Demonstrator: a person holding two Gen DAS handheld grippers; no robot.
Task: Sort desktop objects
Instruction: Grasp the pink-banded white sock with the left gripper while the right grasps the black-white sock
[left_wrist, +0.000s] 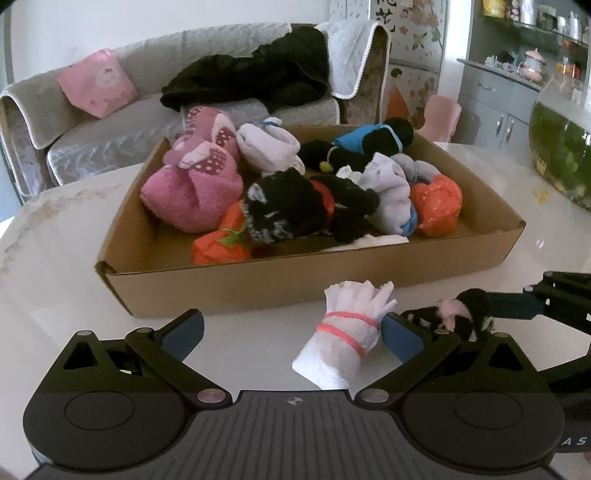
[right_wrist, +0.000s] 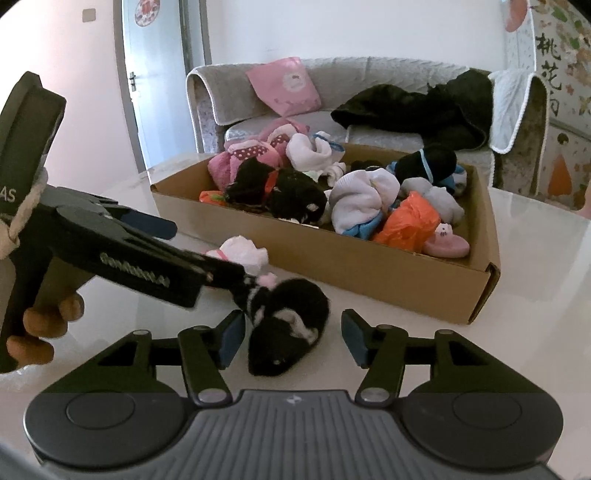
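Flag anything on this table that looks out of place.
Two sock bundles lie on the table outside the cardboard box that holds the others: a white bundle with a pink band between the open left tongs, and a black fuzzy bundle between the open right tongs.

My left wrist camera sits low over the worktop (left_wrist: 66, 295), looking forward between its claw (left_wrist: 291, 332) toward the cardboard box (left_wrist: 295, 284) and the sofa (left_wrist: 110, 122) behind. My right wrist camera looks the same way from further right, close to the black sock (right_wrist: 288, 325), and catches the left claw (right_wrist: 207, 251) from the side. Both views share the box, the white sock (left_wrist: 343, 339) and the sofa.
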